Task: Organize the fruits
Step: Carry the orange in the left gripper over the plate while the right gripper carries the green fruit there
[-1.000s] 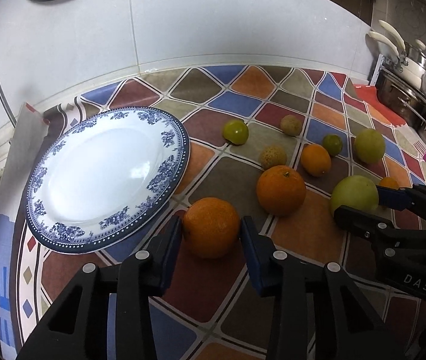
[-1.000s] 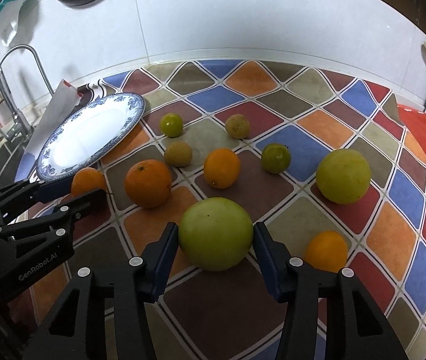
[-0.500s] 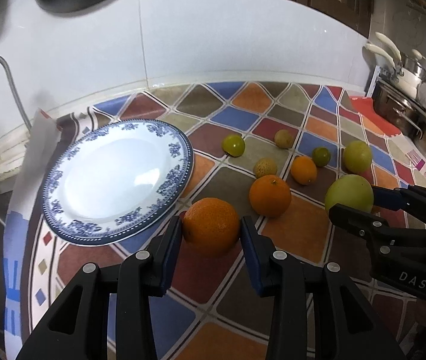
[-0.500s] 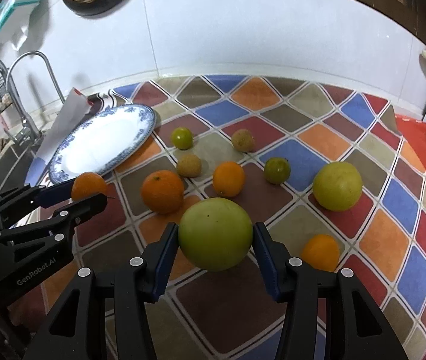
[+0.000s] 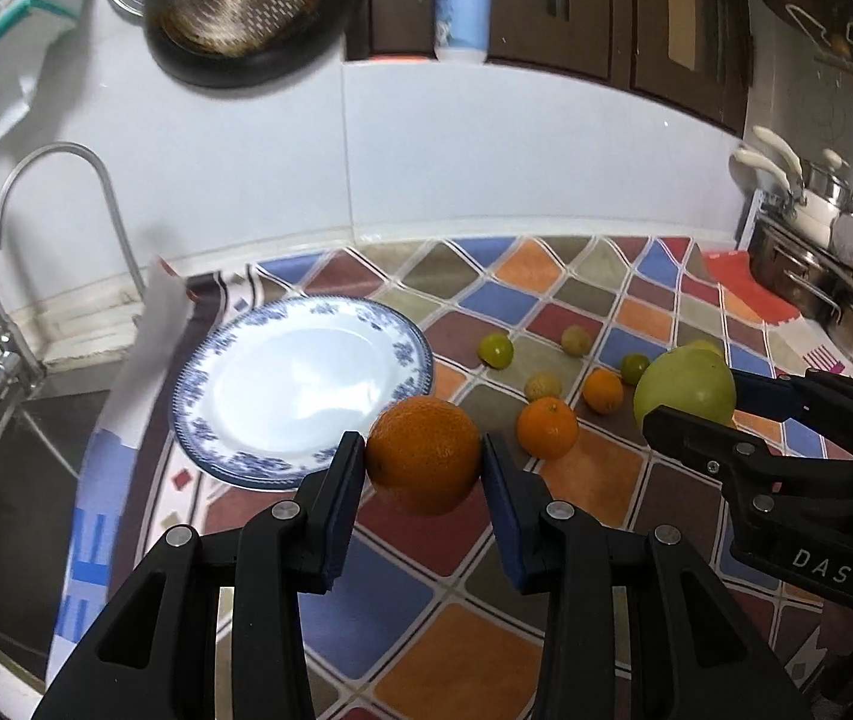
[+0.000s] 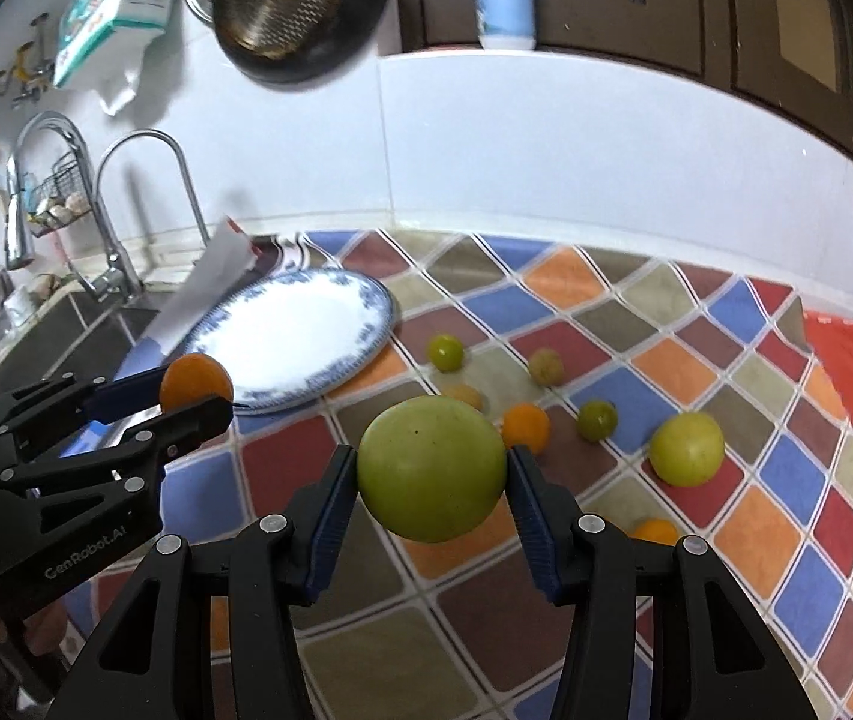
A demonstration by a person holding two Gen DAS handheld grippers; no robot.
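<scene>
Orange (image 5: 423,453) clamped in left tool (image 5: 423,468), green fruit (image 6: 432,468) in right tool (image 6: 432,480).

Orange fruits (image 5: 423,453): four
Large green fruits (image 6: 431,468): two
Small green and yellowish fruits (image 6: 446,352): four
Plates (image 5: 234,450): one

The plate (image 5: 300,324) lies on the tabletop (image 5: 390,594) near its left edge, beside the sink (image 5: 0,450). The loose fruits (image 5: 546,427) lie scattered right of the plate, toward the back edge. The pots (image 5: 810,276) stand at the tabletop's far right corner.
</scene>
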